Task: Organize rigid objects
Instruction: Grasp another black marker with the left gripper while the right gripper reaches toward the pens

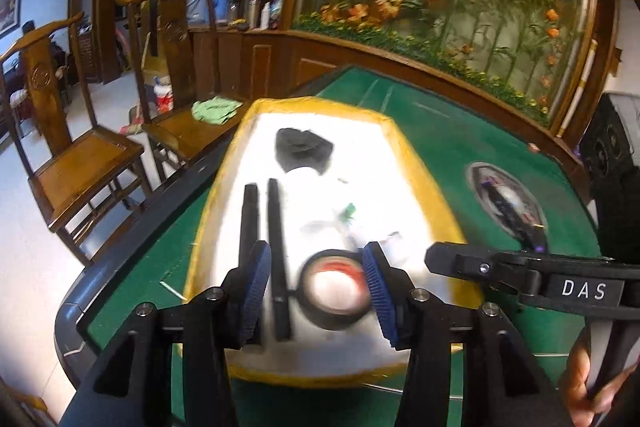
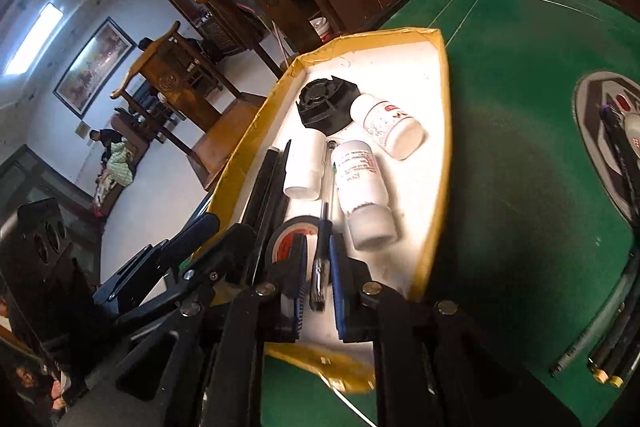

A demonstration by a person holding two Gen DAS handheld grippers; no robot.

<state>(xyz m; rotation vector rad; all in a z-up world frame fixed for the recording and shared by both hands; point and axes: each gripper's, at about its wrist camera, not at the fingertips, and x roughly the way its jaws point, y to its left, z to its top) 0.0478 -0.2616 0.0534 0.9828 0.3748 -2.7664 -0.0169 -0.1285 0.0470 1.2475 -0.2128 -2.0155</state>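
A white tray with a yellow rim (image 1: pixel 224 163) (image 2: pixel 438 163) lies on the green table. In it are a black tape roll (image 1: pixel 334 293) (image 2: pixel 280 239), two black sticks (image 1: pixel 250 219) (image 2: pixel 266 183), a black round part (image 1: pixel 302 149) (image 2: pixel 326 103), three white bottles (image 2: pixel 386 125) and a clear pen (image 2: pixel 324 227). My left gripper (image 1: pixel 316 287) is open, its pads either side of the tape roll and one stick. My right gripper (image 2: pixel 318 267) is over the tray's near end, its blue pads close around the pen.
A shiny oval dish (image 1: pixel 506 203) (image 2: pixel 592 131) with dark pens sits on the green table (image 1: pixel 436 147) to the right of the tray. More pens (image 2: pixel 600 359) lie at the table's right edge. Wooden chairs (image 1: pixel 76 155) stand left of the table.
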